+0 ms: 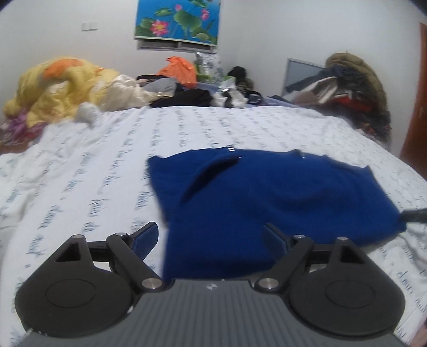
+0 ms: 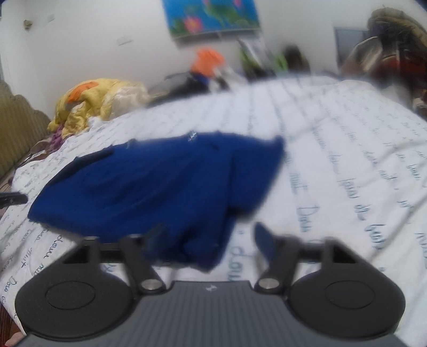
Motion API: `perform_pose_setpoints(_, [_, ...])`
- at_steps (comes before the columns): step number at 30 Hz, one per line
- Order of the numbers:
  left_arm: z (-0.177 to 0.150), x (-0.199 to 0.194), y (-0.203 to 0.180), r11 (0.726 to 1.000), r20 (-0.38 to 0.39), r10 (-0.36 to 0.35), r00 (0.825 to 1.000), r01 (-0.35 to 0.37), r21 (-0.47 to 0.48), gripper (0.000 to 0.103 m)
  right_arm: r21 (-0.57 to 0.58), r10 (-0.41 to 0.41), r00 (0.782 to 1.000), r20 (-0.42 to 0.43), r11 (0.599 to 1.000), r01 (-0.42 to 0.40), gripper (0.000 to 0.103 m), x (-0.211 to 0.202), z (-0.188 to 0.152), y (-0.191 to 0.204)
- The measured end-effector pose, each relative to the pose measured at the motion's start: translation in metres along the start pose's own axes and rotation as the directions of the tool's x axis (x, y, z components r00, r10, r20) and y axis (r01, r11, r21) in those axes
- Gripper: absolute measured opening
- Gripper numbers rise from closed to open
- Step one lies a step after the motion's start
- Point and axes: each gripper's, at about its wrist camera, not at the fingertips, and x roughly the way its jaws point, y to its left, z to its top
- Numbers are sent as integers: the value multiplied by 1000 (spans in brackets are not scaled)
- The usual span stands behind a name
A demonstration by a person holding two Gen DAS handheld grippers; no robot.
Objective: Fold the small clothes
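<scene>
A small dark blue garment (image 1: 267, 192) lies spread on a white bedsheet with blue writing (image 1: 80, 165). My left gripper (image 1: 210, 235) is open at the garment's near left corner, fingers either side of the cloth edge. In the right wrist view the same garment (image 2: 149, 186) lies ahead to the left, and my right gripper (image 2: 208, 240) is open over its near right corner, which is slightly bunched. The right wrist view is blurred. A dark tip of the other gripper shows at the right edge of the left wrist view (image 1: 416, 215).
A yellow and orange quilt (image 1: 58, 88) lies heaped at the far left of the bed. Mixed clothes and an orange bag (image 1: 178, 69) sit along the far edge. A pile of clothes (image 1: 352, 90) stands at the far right. A flower picture (image 1: 178, 18) hangs on the wall.
</scene>
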Motion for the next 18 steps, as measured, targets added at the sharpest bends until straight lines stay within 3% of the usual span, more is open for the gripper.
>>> perform_pose_setpoints(2, [1, 6, -7, 1000, -6, -1, 1000, 1, 1, 84, -16, -3, 999, -39, 1000, 2, 7, 6, -4, 4])
perform_pose_setpoints(6, [1, 10, -12, 1000, -11, -1, 1000, 2, 18, 84, -90, -132, 991, 23, 987, 134, 3, -13, -5, 7])
perform_pose_setpoints(10, [7, 15, -15, 999, -14, -4, 1000, 5, 50, 83, -118, -112, 993, -36, 987, 107, 6, -13, 0, 7])
perform_pose_setpoints(13, [15, 23, -25, 997, -11, -27, 1000, 27, 78, 84, -144, -225, 974, 33, 963, 227, 20, -9, 6, 21])
perform_pose_setpoints(14, [18, 29, -28, 995, -13, -35, 999, 36, 89, 84, -128, -231, 971, 64, 963, 238, 34, -8, 9, 24])
perform_pose_setpoints(15, [20, 34, -32, 994, -18, -44, 999, 46, 101, 84, -106, -222, 971, 87, 967, 230, 55, -7, 12, 27])
perform_pose_setpoints(16, [24, 41, -36, 991, -27, -59, 998, 62, 118, 84, -92, -201, 974, 100, 973, 211, 64, -4, 16, 30])
perform_pose_setpoints(18, [31, 58, -45, 982, -47, -91, 995, 98, 165, 84, -86, -149, 982, 118, 983, 160, 68, 6, 22, 40])
